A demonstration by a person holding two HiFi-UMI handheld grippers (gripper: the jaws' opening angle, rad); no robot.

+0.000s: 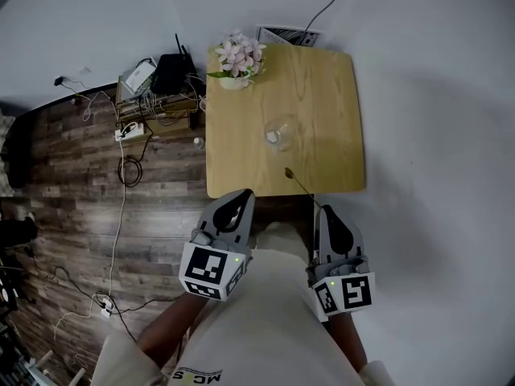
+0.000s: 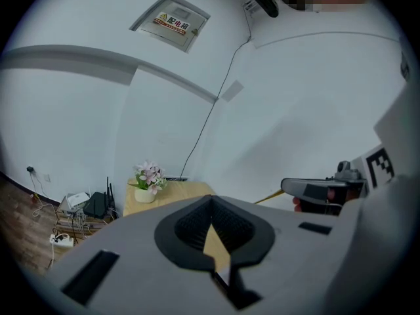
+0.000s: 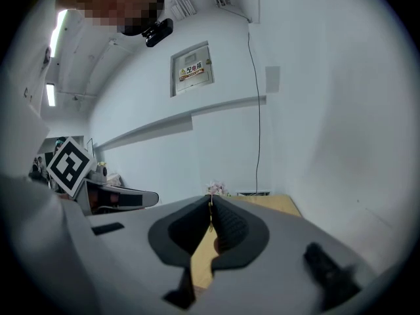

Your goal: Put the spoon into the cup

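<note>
A clear glass cup (image 1: 279,132) stands near the middle of the wooden table (image 1: 326,87). My right gripper (image 1: 328,209) hovers just off the table's near edge, shut on a thin spoon (image 1: 299,183) whose far end reaches over that edge, short of the cup. In the right gripper view the spoon (image 3: 210,210) shows as a thin line pinched between the closed jaws. From the left gripper view, the spoon (image 2: 269,197) pokes out of the right gripper (image 2: 321,190). My left gripper (image 1: 244,193) floats at the near left edge, jaws together and empty.
A white pot of pink flowers (image 1: 236,59) sits at the table's far left corner. A router and tangled cables (image 1: 165,79) lie on the wooden floor left of the table. A white wall runs behind and to the right.
</note>
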